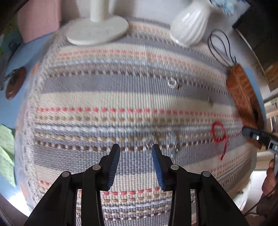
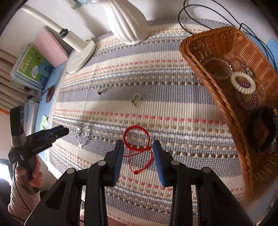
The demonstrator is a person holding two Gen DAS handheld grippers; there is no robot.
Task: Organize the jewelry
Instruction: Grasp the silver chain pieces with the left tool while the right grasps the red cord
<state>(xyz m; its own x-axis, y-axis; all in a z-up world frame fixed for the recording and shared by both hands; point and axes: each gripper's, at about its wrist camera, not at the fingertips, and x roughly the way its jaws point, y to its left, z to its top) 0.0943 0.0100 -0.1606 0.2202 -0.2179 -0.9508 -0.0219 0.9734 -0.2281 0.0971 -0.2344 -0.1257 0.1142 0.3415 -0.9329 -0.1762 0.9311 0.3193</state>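
A red string bracelet (image 2: 137,140) lies on the striped woven mat (image 2: 173,107), just ahead of my open right gripper (image 2: 138,147); it also shows in the left wrist view (image 1: 219,137). A clear silvery chain piece (image 1: 163,141) lies just ahead of my open left gripper (image 1: 135,153), also seen in the right wrist view (image 2: 84,133). Small earrings or rings (image 2: 136,99) (image 2: 99,92) lie mid-mat. A brown wicker basket (image 2: 205,57) at the right holds a cream coil band (image 2: 243,83), a purple coil band, a clear bangle and a dark item.
A white ribbed vase (image 2: 126,20) and a white lamp base (image 2: 81,57) stand at the mat's far edge. A black cord (image 2: 191,10) loops behind the basket. Books and a pink box (image 2: 50,47) sit at the far left. A brown disc (image 1: 15,82) lies off the mat.
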